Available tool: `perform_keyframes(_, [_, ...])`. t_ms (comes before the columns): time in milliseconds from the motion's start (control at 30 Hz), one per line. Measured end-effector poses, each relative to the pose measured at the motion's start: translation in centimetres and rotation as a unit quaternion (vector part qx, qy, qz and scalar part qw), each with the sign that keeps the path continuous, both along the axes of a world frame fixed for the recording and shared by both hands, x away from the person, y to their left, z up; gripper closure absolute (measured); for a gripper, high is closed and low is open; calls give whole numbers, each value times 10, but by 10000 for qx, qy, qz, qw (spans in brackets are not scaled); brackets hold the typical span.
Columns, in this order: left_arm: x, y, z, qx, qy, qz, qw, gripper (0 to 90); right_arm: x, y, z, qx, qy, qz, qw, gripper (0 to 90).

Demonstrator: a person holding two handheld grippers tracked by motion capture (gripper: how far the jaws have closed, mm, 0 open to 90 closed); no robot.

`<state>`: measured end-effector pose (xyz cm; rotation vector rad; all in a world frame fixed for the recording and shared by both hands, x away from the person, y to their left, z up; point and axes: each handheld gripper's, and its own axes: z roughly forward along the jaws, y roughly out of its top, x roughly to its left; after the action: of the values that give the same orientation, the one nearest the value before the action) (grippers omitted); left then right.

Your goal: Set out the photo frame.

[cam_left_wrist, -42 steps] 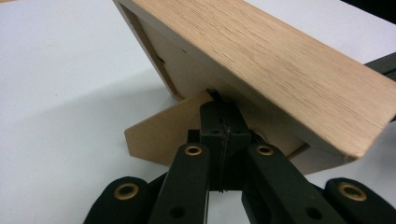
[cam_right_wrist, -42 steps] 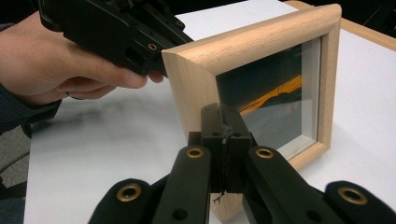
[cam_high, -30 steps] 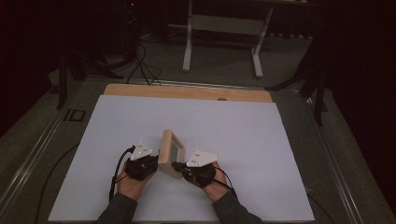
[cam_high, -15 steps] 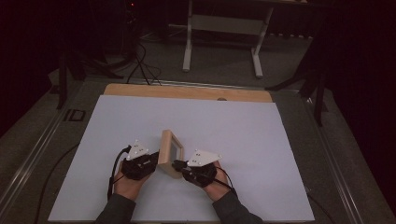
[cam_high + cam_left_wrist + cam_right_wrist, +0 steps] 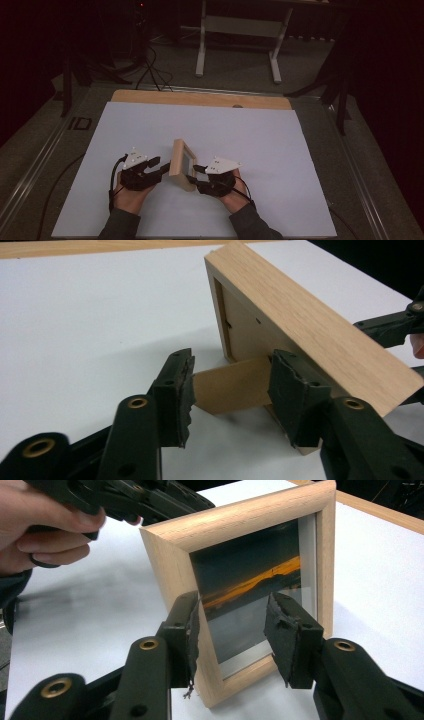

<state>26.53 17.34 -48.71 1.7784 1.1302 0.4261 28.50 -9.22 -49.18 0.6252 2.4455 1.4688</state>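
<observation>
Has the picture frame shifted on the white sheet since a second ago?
No. The picture frame stands at the same spot against the white sheet's near edge and the wooden strip behind.

Very little here can be read. On the grey floor strip just left of the white table sheet's far left corner sits a dark stencilled mark [image 5: 80, 123] that looks like the letters "ID", though it is too dim to be sure. The small light wooden picture frame [image 5: 180, 164] standing near the middle of the sheet carries no wording, front or back; its photo shows an orange sunset band, nothing written.
</observation>
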Motion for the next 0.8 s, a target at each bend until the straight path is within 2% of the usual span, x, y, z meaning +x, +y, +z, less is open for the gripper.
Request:
perform_keyframes(267, [-7, 6, 10, -183, -199, 84, 9996, 471, 3, -4, 1, 44, 22, -96, 9999, 536])
perform_keyframes(567, [-14, -2, 20, -319, -395, -184, 9985, 432, 6, -7, 1, 59, 57, -193, 9998, 515])
perform_keyframes(800, [-18, -10, 24, -316, -474, -211, 9982, 371, 9, -13, 2, 92, 87, -315, 9994, 509])
